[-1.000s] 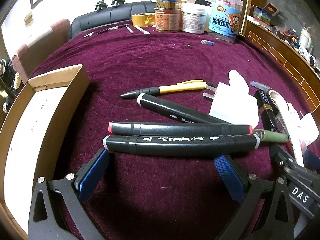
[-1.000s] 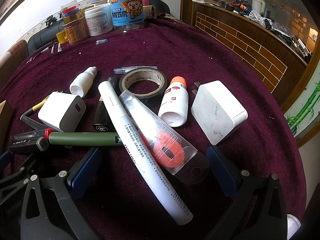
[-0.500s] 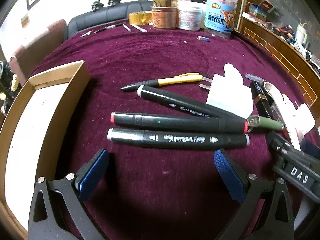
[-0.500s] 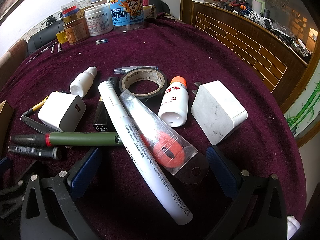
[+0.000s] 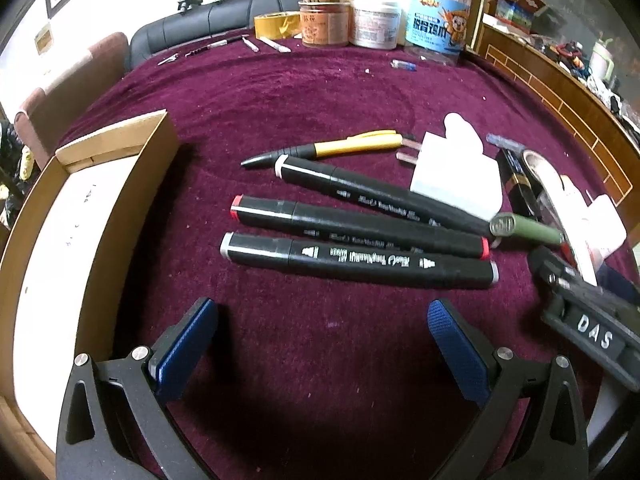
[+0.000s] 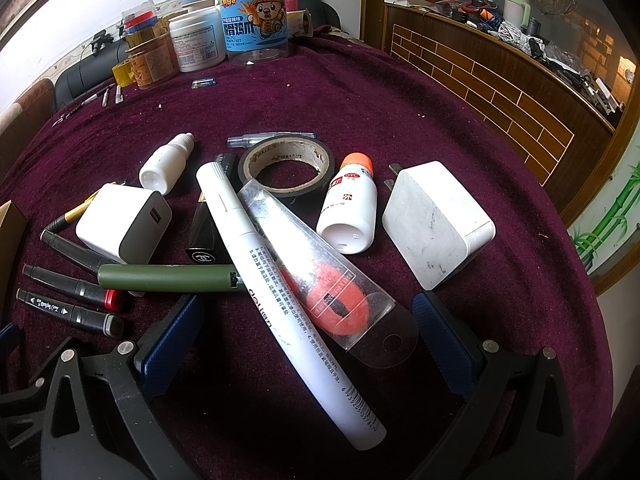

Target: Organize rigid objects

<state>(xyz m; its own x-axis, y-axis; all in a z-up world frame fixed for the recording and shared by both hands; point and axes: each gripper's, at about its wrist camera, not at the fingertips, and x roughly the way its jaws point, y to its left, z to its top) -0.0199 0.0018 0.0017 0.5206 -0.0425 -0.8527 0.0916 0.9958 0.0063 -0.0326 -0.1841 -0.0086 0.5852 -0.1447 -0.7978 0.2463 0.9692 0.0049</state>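
Note:
Three black markers lie side by side on the purple cloth; the nearest marker point(image 5: 360, 261) is just beyond my open, empty left gripper point(image 5: 324, 334). A yellow pen point(image 5: 352, 146) and a white charger point(image 5: 456, 178) lie behind them. A cardboard box point(image 5: 80, 216) stands to the left. My right gripper point(image 6: 308, 336) is open and empty, straddling a long white marker point(image 6: 280, 280) and a clear packet with an orange ring point(image 6: 332, 280). A green pen point(image 6: 168, 278), tape roll point(image 6: 288, 164), orange-capped bottle point(image 6: 352, 208) and large white charger point(image 6: 436, 220) lie around it.
Jars and tubs point(image 5: 372, 24) stand at the table's far edge, with a yellow tape roll point(image 5: 276, 24) and small tools beside them. A wooden counter point(image 6: 500, 76) runs along the right. A small white dropper bottle point(image 6: 166, 162) and a black lipstick case point(image 6: 204, 236) lie among the clutter.
My left gripper has drawn back from the markers, which now lie farther from its fingers. The right gripper has not moved.

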